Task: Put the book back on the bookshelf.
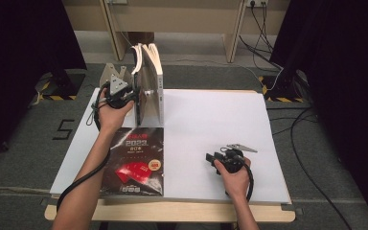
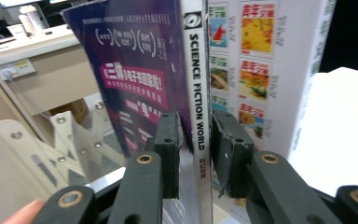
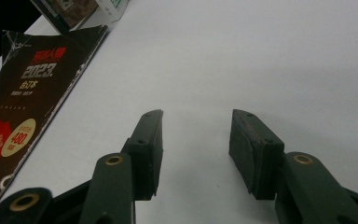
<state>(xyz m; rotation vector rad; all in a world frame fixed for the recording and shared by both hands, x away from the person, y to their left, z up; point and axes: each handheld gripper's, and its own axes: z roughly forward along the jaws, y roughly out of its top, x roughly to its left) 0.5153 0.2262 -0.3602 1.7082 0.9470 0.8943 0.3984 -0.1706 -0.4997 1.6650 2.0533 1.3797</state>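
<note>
Currently my left gripper (image 2: pixel 193 154) has its jaws brought in around the spine of the Science Fiction World magazine (image 2: pixel 196 93), one black pad on each side; the pads look to be touching it or nearly so, so I judge the grip as just made but not proven firm. No earlier frame is available to compare. That magazine stands upright with its long axis vertical, straight ahead of the jaws, in the bookstand (image 1: pixel 112 74) at the table's far left, pressed between a purple-covered issue on one side and the thick white volume (image 1: pixel 154 81) on the other. Extraction should therefore run straight back along the jaw line, toward me, with no sideways play. My right gripper (image 3: pixel 193 154) rests well apart at the near right, jaws wide and holding nothing over bare white tabletop (image 1: pixel 211 124). Open room lies there and centre; the dark 2023 magazine (image 1: pixel 136 160) lies flat directly behind the left hand.
</note>
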